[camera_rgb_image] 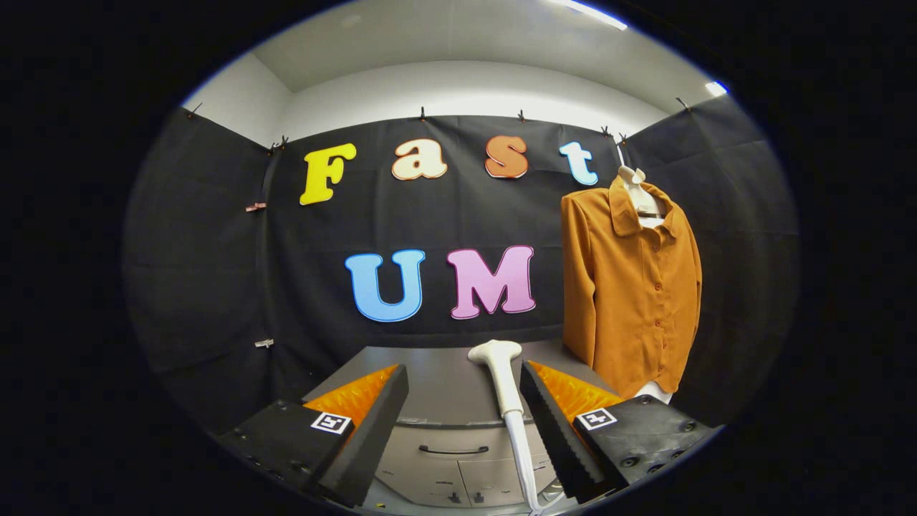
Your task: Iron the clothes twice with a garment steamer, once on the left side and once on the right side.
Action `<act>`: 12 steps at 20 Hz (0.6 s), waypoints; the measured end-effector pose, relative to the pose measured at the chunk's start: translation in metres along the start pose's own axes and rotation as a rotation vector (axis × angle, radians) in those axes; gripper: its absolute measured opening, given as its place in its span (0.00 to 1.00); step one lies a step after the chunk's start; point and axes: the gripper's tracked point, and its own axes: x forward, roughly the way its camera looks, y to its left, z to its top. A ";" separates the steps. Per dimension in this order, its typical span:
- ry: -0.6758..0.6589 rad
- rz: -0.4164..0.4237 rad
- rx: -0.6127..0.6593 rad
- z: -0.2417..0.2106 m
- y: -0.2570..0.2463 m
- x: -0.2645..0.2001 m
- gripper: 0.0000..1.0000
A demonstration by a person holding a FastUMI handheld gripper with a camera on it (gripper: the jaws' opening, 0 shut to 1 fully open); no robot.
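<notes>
**Reaching for the steamer**

Between the spread fingers of the hand-held gripper, closer to the right one, lies the white plastic garment steamer on a grey cabinet top. Centre on its handle before closing, I judge. Beyond, right, hangs the rust-orange button-up shirt.

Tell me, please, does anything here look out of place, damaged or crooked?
Nothing stands out. The steamer lies on the grey cabinet between the open gripper fingers, nearer the right one. The orange shirt hangs straight and buttoned.
</notes>
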 end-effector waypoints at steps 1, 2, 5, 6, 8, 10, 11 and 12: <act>0.017 -0.005 0.005 -0.005 -0.004 0.009 0.98; 0.036 -0.008 0.010 -0.011 -0.008 0.018 0.98; 0.104 -0.011 0.027 -0.029 -0.024 0.054 0.98; 0.130 -0.012 0.028 -0.036 -0.031 0.068 0.98; 0.186 -0.005 0.027 -0.050 -0.042 0.096 0.98; 0.242 0.001 0.016 -0.063 -0.055 0.123 0.98; 0.267 0.007 0.017 -0.070 -0.059 0.136 0.99; 0.288 0.010 0.020 -0.074 -0.062 0.148 0.99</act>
